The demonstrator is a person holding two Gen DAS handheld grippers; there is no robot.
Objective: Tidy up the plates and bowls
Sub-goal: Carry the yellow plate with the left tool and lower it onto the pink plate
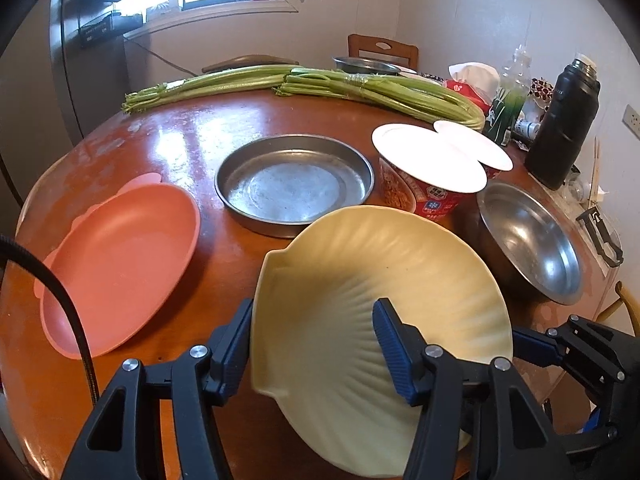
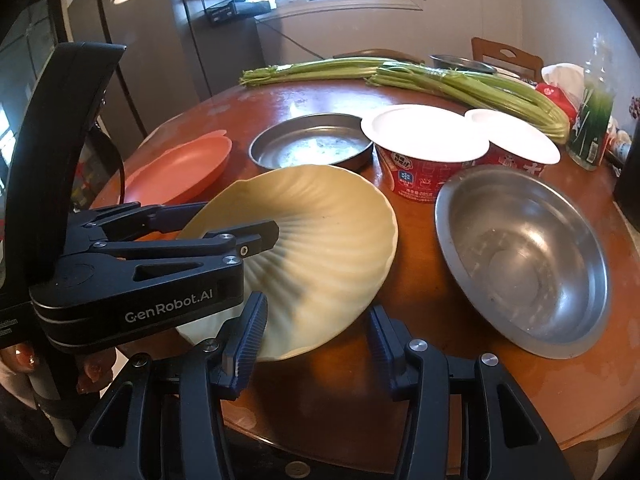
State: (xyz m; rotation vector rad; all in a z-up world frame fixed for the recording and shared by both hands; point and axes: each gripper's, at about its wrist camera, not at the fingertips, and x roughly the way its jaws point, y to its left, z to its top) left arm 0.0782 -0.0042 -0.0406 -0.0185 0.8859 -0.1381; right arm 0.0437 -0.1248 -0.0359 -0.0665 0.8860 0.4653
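Observation:
A cream shell-shaped plate [image 1: 360,280] hangs tilted above the front of the round wooden table [image 1: 192,128]. My left gripper [image 1: 316,344] is shut on its rim, one pad outside the wall and one inside. From the right wrist view, that left gripper [image 2: 236,224] reaches in from the left over the cream plate [image 2: 320,232]. My right gripper [image 2: 316,336] is open, its left fingertip beside the plate's near rim and bare table between its fingers. The right gripper [image 1: 536,348] also shows at the plate's right edge. A pink plate [image 1: 120,264], a flat metal pan [image 1: 294,184] and a steel bowl [image 1: 532,240] rest on the table.
Two red lidded noodle cups [image 1: 428,164] stand behind the cream plate. Celery bunches [image 1: 320,84] lie across the back. A black flask [image 1: 564,120], a bottle [image 1: 512,92] and a tissue pack [image 1: 472,80] crowd the far right. A chair back [image 1: 382,50] rises beyond the table.

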